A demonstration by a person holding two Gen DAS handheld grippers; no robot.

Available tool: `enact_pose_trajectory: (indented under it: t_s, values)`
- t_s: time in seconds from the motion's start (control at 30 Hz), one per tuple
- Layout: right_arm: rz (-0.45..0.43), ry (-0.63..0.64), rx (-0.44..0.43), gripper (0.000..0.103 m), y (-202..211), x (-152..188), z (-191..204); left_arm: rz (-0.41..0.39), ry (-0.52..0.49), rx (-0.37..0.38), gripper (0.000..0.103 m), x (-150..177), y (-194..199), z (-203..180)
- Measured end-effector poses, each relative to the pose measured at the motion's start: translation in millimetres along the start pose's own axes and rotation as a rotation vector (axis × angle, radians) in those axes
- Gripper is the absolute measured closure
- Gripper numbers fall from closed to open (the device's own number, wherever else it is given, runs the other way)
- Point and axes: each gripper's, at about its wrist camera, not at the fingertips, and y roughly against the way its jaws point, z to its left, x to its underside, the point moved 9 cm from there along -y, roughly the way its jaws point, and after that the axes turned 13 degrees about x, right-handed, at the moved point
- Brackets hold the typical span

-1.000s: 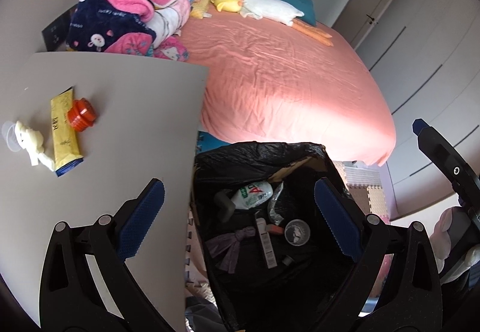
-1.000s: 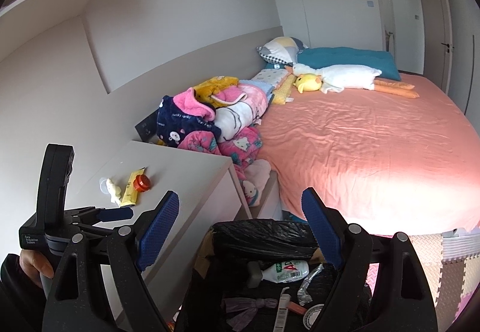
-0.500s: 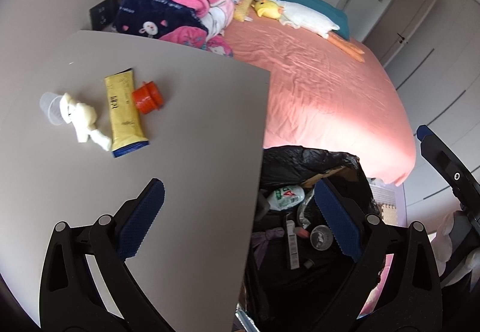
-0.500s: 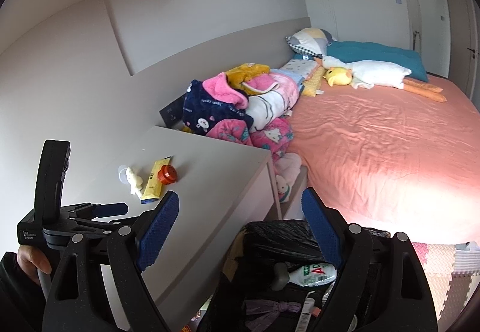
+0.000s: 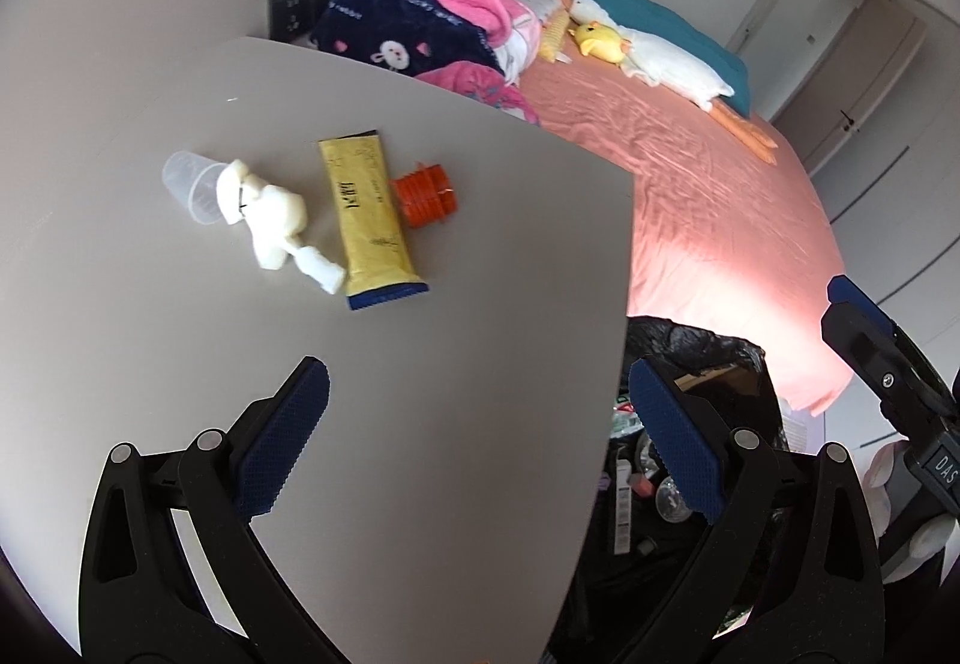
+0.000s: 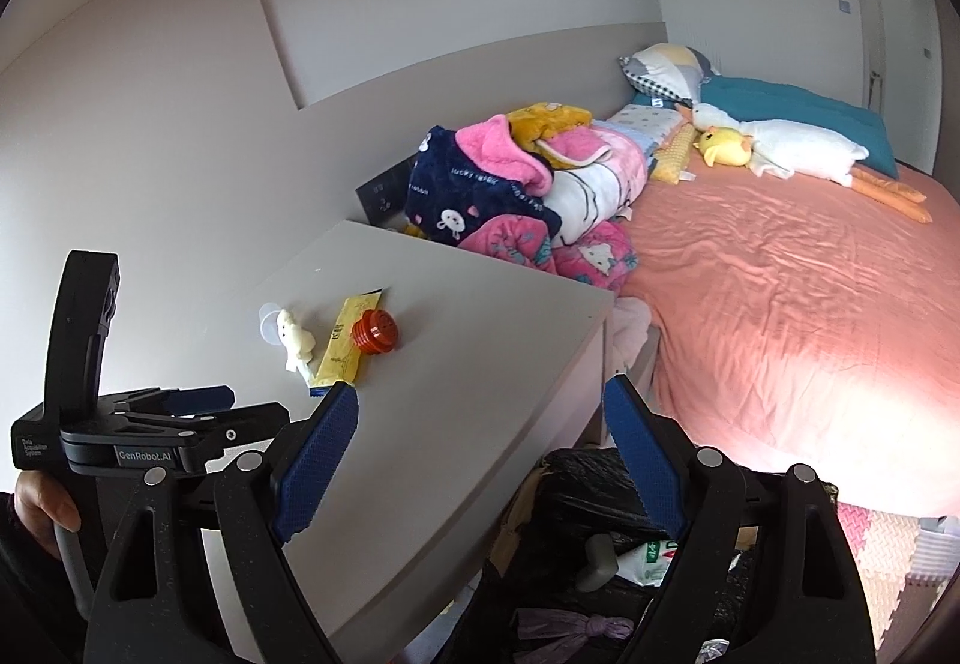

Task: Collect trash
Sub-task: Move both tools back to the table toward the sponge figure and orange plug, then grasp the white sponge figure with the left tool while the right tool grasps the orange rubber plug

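On the grey bedside table (image 5: 468,340) lie a yellow tube (image 5: 369,217), an orange ribbed cap (image 5: 426,194), a crumpled white wad (image 5: 273,220) and a clear plastic cup (image 5: 189,184). They also show in the right wrist view: tube (image 6: 341,349), cap (image 6: 377,331), wad (image 6: 295,343). My left gripper (image 5: 477,439) is open and empty, above the table's near part. My right gripper (image 6: 480,451) is open and empty, above the table's edge and the black-lined trash bin (image 6: 582,592), which holds a bottle and other scraps.
A bed with a pink sheet (image 6: 780,304) lies to the right of the table. A heap of fleece clothes (image 6: 510,184) and plush toys (image 6: 774,150) sit at its head. Foam floor mats (image 6: 888,544) lie beside the bin. The bin also shows in the left wrist view (image 5: 708,358).
My left gripper has swung left from above the bin to above the table; the trash items are now closer and more central. The right gripper shifted left too. Both stay open.
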Motion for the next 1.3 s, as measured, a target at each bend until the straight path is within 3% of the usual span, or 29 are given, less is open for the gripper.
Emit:
enact_pose_trajectory:
  t_s: [0.43,0.87,1.3]
  values:
    - [0.036,0.052,-0.072,0.019,-49,-7,46,-0.045,0.121,-0.084,0.007,-11,4,67]
    - [0.079,0.133,-0.107,0.019,-103,-8,86,-0.028,0.185,-0.114,0.007,-32,-17,109]
    - [0.128,0.17,-0.125,0.022,-142,-3,108,0.007,0.266,-0.151,0.024,-58,-38,137]
